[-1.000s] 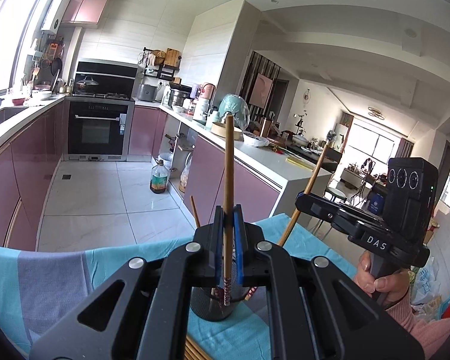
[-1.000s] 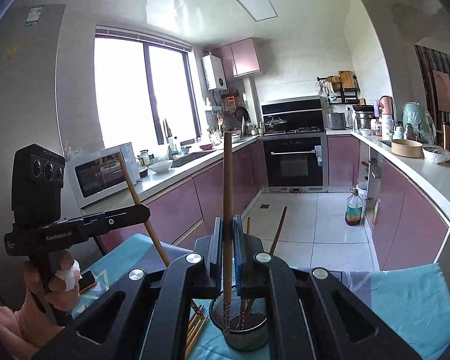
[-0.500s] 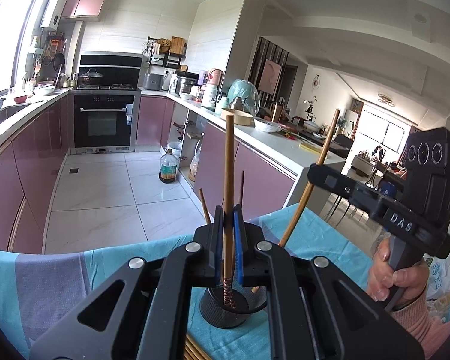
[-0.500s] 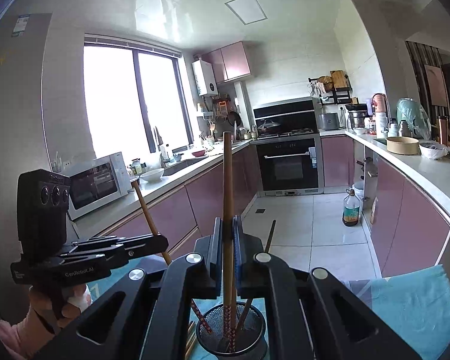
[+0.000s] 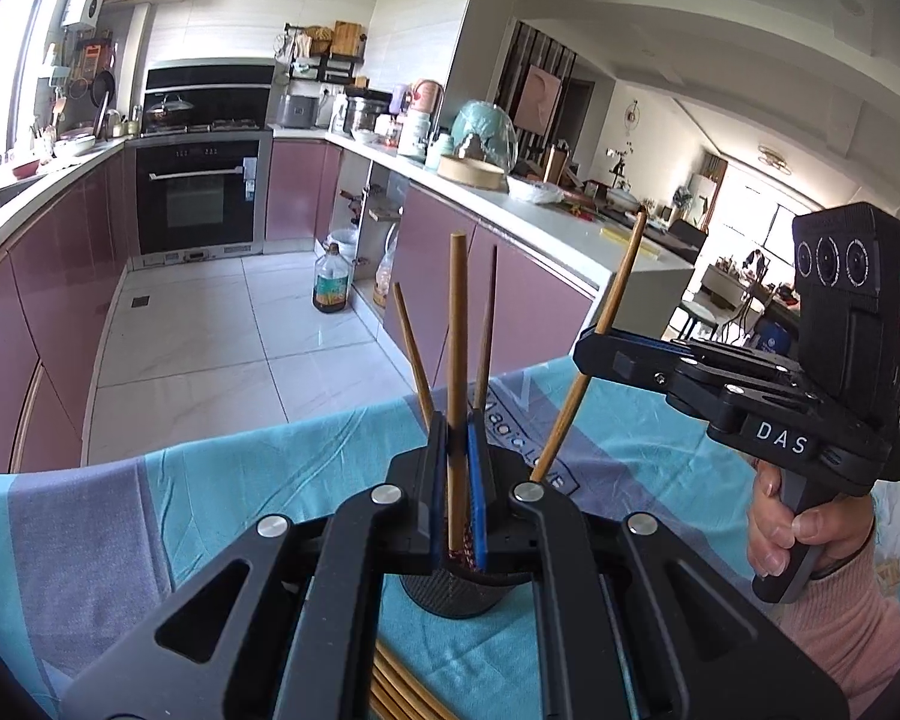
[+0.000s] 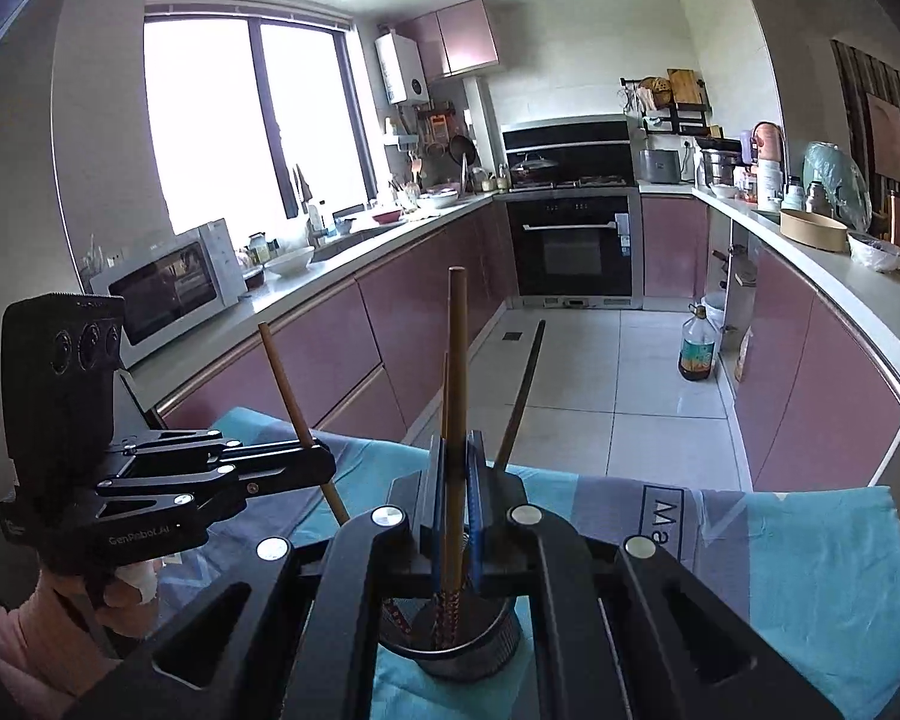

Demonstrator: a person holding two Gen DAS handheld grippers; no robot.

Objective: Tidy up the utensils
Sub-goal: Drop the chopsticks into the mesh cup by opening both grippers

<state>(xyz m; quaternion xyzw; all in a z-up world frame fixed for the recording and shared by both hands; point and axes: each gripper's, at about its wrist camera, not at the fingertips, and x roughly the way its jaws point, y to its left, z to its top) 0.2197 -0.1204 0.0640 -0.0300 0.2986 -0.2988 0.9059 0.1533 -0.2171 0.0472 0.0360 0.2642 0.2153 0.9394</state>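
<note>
A black mesh utensil cup [image 5: 453,591] stands on the teal cloth; it also shows in the right wrist view [image 6: 459,648]. My left gripper [image 5: 457,480] is shut on a wooden chopstick [image 5: 457,360], its patterned tip inside the cup. My right gripper [image 6: 455,492] is shut on another chopstick [image 6: 455,372], tip also in the cup. Each gripper shows in the other's view, the right one [image 5: 594,348] and the left one [image 6: 318,465]. Two more chopsticks [image 5: 411,354] lean in the cup.
Several loose chopsticks [image 5: 399,690] lie on the teal cloth [image 5: 210,492] near the cup. Beyond the table edge are the tiled floor, pink cabinets [image 6: 402,330], an oven [image 6: 573,246] and an oil bottle [image 6: 697,348].
Both grippers have lowered their chopsticks further into the cup. The cup now sits closer under both grippers, and the standing chopsticks show more.
</note>
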